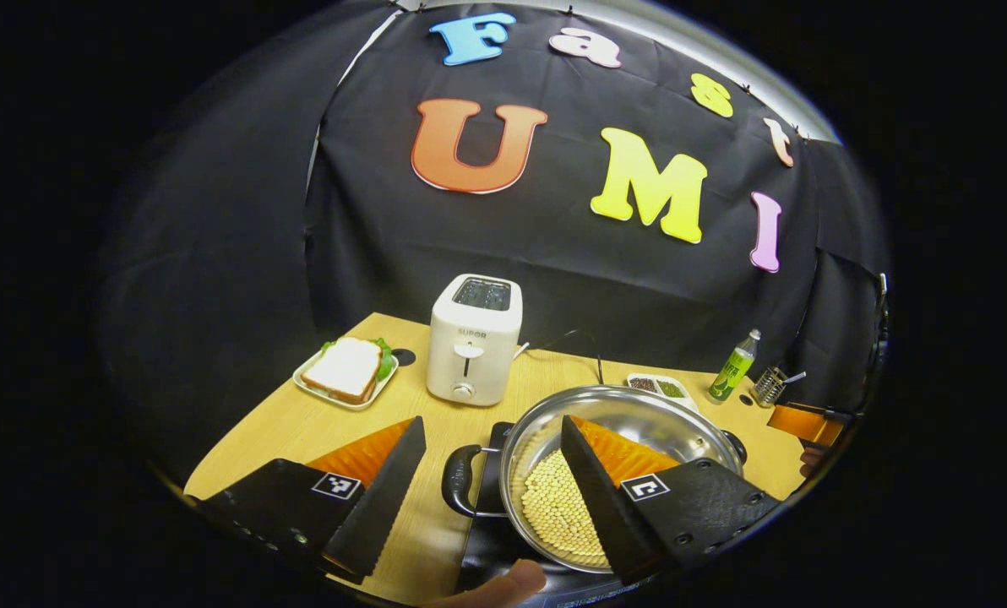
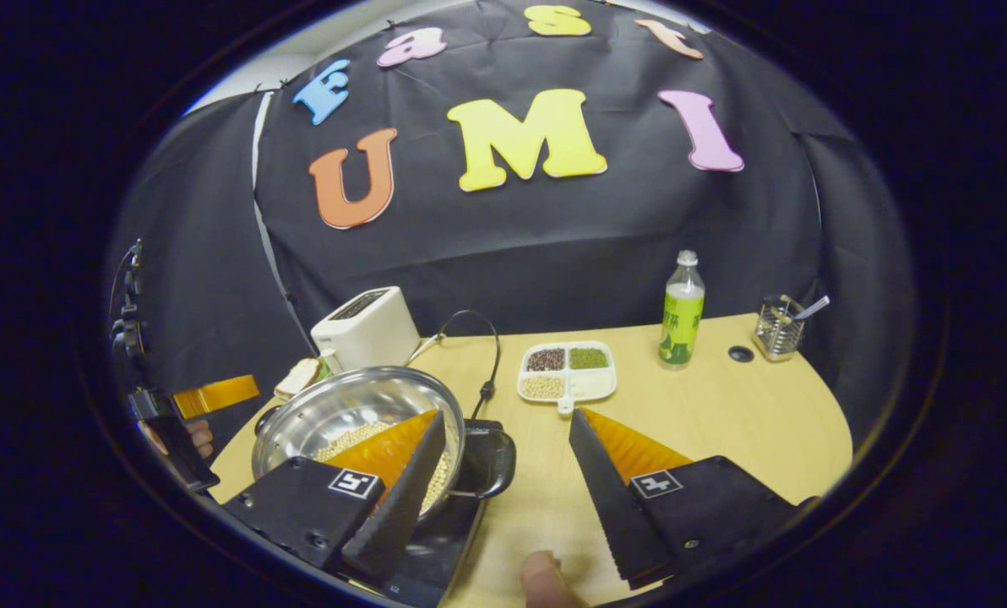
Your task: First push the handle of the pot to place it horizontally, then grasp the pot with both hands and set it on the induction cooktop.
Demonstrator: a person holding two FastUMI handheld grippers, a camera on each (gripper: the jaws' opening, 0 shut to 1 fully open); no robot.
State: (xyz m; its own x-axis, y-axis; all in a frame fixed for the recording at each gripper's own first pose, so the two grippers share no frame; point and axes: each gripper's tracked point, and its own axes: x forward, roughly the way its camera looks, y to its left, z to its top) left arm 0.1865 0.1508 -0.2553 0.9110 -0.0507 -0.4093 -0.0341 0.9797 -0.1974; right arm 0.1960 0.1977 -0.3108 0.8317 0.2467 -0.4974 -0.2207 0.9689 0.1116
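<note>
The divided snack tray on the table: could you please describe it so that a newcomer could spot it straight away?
Start at the wooden table and find the green-labelled bottle near its back edge. Just beside it, toward the steel pot, lies the divided tray. It is the one white dish split into compartments, holding separate dark, green and pale grains.

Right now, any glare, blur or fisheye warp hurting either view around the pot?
Left gripper view: sharp; soft glare on the pot inner wall, beans still readable; table edge bows from fisheye. Right gripper view: equally sharp; glare on the pot rim and wall; table curves strongly toward the edge; bottle leans slightly. No motion blur in either.
</note>
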